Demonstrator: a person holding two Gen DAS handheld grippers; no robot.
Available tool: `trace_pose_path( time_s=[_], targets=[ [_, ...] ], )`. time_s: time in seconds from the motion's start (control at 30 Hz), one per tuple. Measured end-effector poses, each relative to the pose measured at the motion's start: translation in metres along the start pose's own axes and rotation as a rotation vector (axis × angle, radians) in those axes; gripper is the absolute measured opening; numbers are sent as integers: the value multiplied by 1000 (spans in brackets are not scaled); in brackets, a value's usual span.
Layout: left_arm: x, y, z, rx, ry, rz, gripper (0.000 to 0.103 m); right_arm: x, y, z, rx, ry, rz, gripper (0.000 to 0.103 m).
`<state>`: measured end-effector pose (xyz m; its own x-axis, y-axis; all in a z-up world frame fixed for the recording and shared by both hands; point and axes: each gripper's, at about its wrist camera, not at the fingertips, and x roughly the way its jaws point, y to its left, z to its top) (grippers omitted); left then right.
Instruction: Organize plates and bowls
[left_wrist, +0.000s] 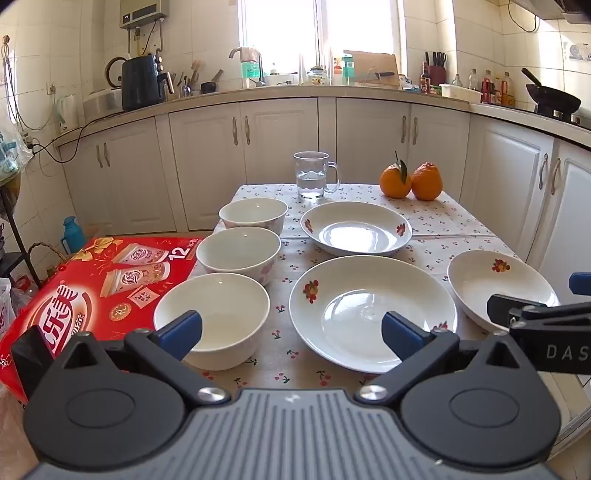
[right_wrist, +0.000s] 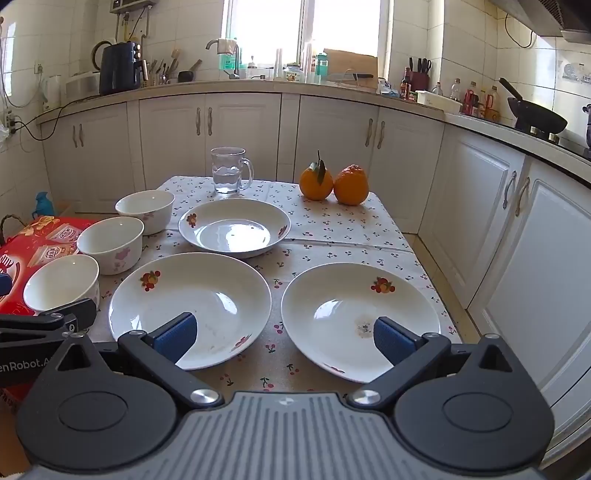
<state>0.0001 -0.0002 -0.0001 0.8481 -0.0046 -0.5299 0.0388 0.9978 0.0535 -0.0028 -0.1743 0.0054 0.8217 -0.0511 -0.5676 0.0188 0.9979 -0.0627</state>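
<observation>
White glazed china covers most of the desk (right_wrist: 332, 225), which wears a pale cloth printed with small red cherries. Three deep round white porcelain bowls stand in a row along its left edge: the near bowl (left_wrist: 212, 319) plain inside, the middle bowl (left_wrist: 239, 254) with a faint pink flower on its outer wall, and the far bowl (left_wrist: 253, 216) behind it, each just beside the next. Three shallow white ceramic plates with a red-and-orange fruit motif on the rim fill the rest. The near-left plate (left_wrist: 373, 310) lies at the front middle, the near-right plate (right_wrist: 360, 319) by the front right corner with a small brownish smudge in its well, and the far plate (right_wrist: 234, 227) sits behind them toward the middle of the desk. None of the plates is stacked; all lie flat and apart.

At the far edge stand a clear glass mug (right_wrist: 229, 171) partly filled with water and two touching oranges (right_wrist: 334, 184), one with a leaf.

Both tools hover over the near edge. The left gripper (left_wrist: 291, 334) has its blue pads spread wide with nothing between them, above the near bowl and near-left plate. The right gripper (right_wrist: 282, 338) is equally wide apart and empty, over the two near plates.
</observation>
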Motion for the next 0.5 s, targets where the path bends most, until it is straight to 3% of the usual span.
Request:
trace_pose_path(
  time_s=[0.5],
  targets=[
    [0,-1,-1,-4,4,10,102,-2,2,0,-9,-13,0,103]
  ],
)
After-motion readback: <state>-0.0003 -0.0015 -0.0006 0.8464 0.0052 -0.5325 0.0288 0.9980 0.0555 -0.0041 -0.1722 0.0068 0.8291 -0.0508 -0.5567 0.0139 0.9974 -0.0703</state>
